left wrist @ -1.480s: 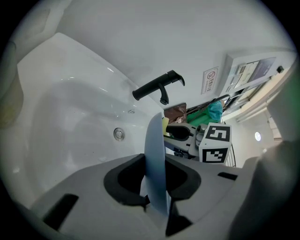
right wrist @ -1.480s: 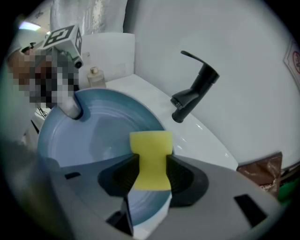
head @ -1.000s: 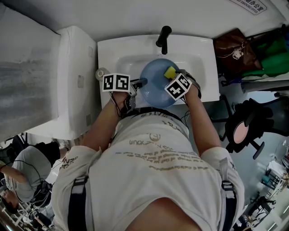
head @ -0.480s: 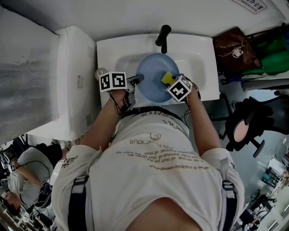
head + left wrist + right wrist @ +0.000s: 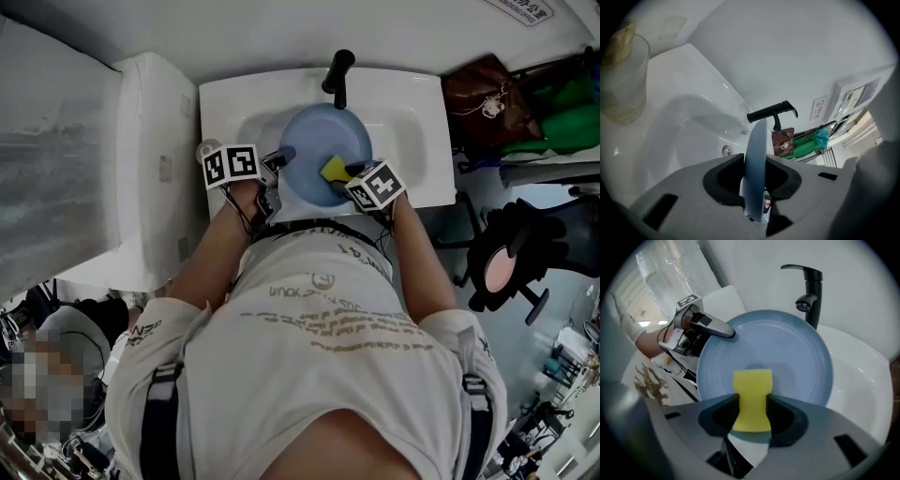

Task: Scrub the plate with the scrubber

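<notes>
A light blue plate (image 5: pixel 321 153) is held over the white sink (image 5: pixel 412 112), below the black faucet (image 5: pixel 337 75). My left gripper (image 5: pixel 278 159) is shut on the plate's left rim; in the left gripper view the plate (image 5: pixel 754 168) stands edge-on between the jaws. My right gripper (image 5: pixel 349 178) is shut on a yellow scrubber (image 5: pixel 334 170), which presses on the plate's lower right face. In the right gripper view the scrubber (image 5: pixel 752 399) is squeezed between the jaws against the plate (image 5: pixel 778 357), and the left gripper (image 5: pixel 712 326) shows on the plate's left rim.
A translucent cup (image 5: pixel 623 79) stands on the sink's left corner. A white cabinet (image 5: pixel 150 159) flanks the sink on the left. A brown bag (image 5: pixel 483 103) and green cloth (image 5: pixel 562 112) lie to the right, with a black stool (image 5: pixel 511 262) below them.
The scrubber has slid down and to the left across the plate with my right gripper. The plate and left gripper shifted slightly left and up.
</notes>
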Demonstrator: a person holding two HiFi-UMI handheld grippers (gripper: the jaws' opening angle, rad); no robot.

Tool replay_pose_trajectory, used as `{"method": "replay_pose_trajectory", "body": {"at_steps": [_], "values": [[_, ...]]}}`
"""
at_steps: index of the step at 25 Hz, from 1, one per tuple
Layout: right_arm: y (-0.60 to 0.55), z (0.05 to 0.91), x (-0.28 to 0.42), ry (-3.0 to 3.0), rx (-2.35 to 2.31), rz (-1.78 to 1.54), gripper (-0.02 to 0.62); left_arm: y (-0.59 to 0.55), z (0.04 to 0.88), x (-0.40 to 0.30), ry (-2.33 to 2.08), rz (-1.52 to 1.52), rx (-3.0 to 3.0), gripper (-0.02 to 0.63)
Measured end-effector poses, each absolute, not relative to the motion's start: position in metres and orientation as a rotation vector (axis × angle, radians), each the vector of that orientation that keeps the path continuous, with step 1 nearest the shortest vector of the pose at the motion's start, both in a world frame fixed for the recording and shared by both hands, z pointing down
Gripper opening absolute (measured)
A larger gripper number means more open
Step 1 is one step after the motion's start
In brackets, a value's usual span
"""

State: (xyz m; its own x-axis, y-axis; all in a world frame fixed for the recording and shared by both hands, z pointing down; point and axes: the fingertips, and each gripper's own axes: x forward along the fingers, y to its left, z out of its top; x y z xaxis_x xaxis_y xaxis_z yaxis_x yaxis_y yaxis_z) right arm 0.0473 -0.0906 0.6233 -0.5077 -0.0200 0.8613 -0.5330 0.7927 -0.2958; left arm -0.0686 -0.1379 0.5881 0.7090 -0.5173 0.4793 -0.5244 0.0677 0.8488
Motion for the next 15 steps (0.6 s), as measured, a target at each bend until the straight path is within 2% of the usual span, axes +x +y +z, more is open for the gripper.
{"method": "replay_pose_trajectory", "body": {"at_steps": [5,15], "values": [[-0.086,0.612,0.031,-2.080,0.386,0.735,0.184,-0.142,0.587,-0.074,-0.894,-0.026,1.544,0.097],[-0.070,0.592,-0.015,-2.150,0.264,0.619,0.181,-0.145,0.585,-0.076,-0.919,-0.065,1.519,0.097]]}}
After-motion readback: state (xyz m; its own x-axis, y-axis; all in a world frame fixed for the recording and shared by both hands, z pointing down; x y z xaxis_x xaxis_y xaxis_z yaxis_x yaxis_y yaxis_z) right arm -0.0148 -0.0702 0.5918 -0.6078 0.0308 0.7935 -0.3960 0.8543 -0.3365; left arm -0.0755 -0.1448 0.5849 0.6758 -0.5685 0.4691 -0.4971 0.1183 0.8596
